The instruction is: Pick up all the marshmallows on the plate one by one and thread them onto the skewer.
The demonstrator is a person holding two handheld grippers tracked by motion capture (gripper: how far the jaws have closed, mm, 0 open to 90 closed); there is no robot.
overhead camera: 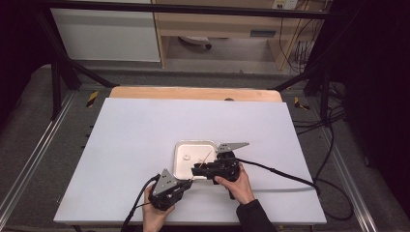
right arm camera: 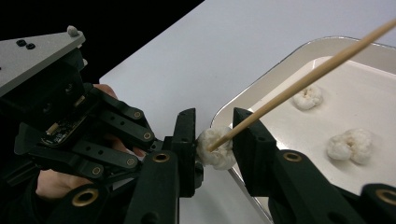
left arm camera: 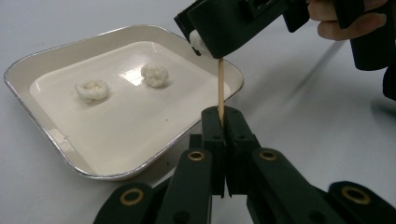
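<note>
A white tabletop [overhead camera: 145,140] stands on a dark carpeted floor, with a wooden shelf unit and tangled cables behind it. Near the front edge sits a shallow white tray [overhead camera: 182,147] with a metallic rim. The left gripper [left arm camera: 223,122] has its jaws pressed together on the lower end of a thin wooden skewer [left arm camera: 220,86], which rises upright from them in the left gripper view. The right gripper [right arm camera: 214,140] is just beside it, at the tray's near corner, its jaws clamped on a small white puffy piece [right arm camera: 212,148]; the skewer's tip meets this piece, touching or just entering it. Two more white pieces [left arm camera: 92,89] lie apart from each other on the tray floor. In the high view both hands come in from the bottom edge, close together.
</note>
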